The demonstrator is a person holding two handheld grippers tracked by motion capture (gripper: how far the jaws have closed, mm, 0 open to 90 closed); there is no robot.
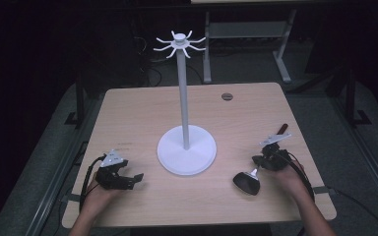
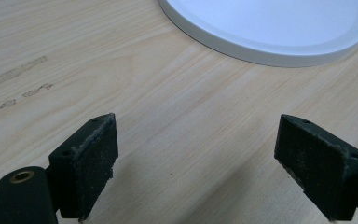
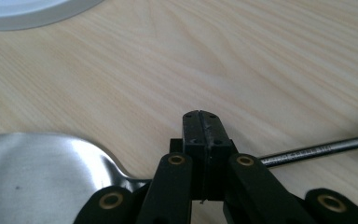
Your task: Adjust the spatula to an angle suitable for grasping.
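High view: a wooden table (image 1: 128, 113) carries a white stand (image 1: 186, 98) at its middle, a tall pole on a round base with curved hooks at the top. Left gripper (image 1: 137, 178) rests near the table's front left corner, apart from the stand's base. Its jaws stand wide apart with bare wood between them; the left gripper view shows both black pads (image 2: 91, 161) clear of everything, with the rim of the white base ahead. Right gripper (image 1: 257, 160) sits at the front right, beside a metal spatula (image 1: 246, 182) that lies flat on the table, its shiny blade toward the front edge and its dark-tipped handle running back to the right. In the right gripper view the jaws are pressed together, pad against pad, directly over the spatula's thin neck, with the blade (image 3: 37, 172) at left and the steel shaft (image 3: 317, 150) at right. Whether the closed tips pinch the neck cannot be told.
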